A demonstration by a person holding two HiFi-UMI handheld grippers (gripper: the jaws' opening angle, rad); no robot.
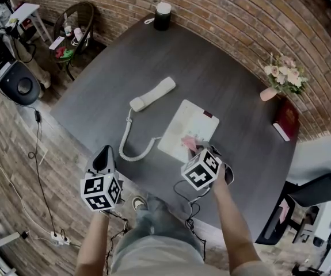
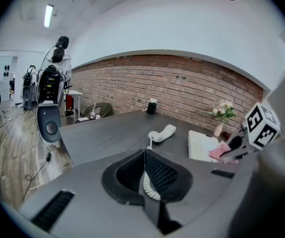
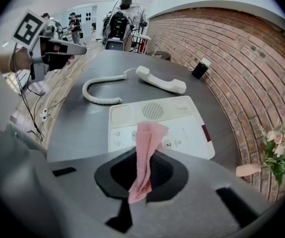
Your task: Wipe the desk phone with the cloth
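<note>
Two closed tongs: right tongs (image 3: 142,175) pinch the pink cloth (image 3: 147,144) over the desk phone (image 3: 184,129), left tongs (image 2: 144,178) empty beside it

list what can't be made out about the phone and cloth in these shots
- Head view: whether the cloth touches the phone base; the right gripper and its marker cube cover the spot.
- Right gripper view: some keys sit behind the hanging cloth; key print is mostly too small.
- Left gripper view: most of the coiled cord, behind the shut left gripper.
</note>
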